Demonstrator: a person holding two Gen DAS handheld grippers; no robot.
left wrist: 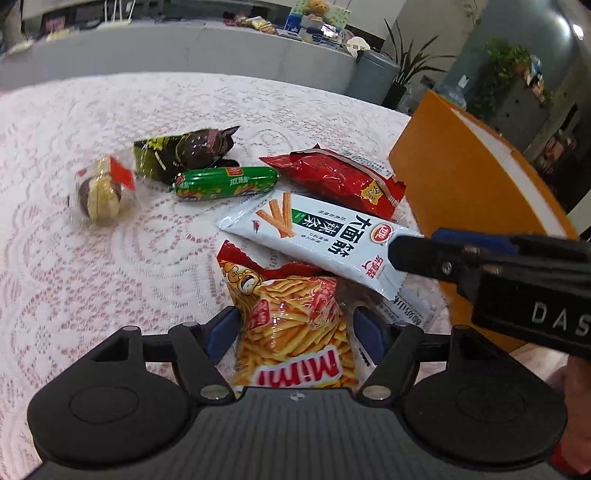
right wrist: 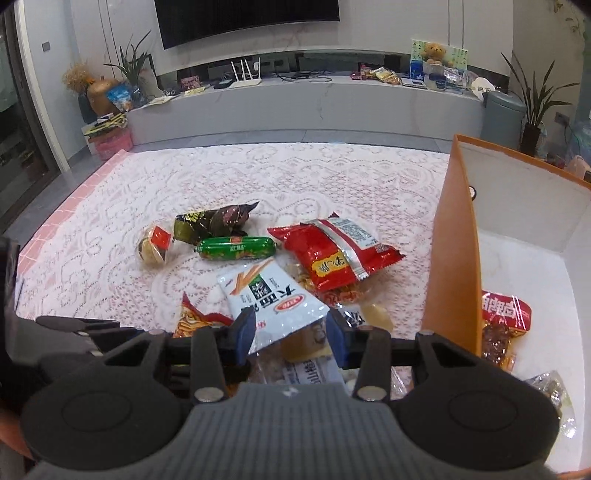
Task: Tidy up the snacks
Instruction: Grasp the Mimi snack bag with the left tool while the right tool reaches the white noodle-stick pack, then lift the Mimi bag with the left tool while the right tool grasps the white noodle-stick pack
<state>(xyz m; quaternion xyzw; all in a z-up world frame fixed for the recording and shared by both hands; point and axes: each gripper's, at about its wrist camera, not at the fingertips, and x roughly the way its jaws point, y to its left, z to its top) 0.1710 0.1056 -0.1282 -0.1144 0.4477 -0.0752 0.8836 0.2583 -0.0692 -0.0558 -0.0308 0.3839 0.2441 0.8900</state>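
Beside the orange cardboard box (right wrist: 454, 258), right tongs (right wrist: 291, 332) grip the white noodle-stick packet (right wrist: 273, 299) for boxing, while left tongs (left wrist: 295, 332) stand wide around the Mimi fries bag (left wrist: 295, 332), not pressing it.

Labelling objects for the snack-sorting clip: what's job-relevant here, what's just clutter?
Job:
white spicy-strip packet
Mimi fries bag
red crinkled packet
green sausage stick
orange cardboard box

Clutter:
white router
teddy bear
grey bin

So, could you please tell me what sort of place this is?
Most likely a home living room: a large dark wall-mounted screen, a long grey media shelf holding a white router, and potted green plants.
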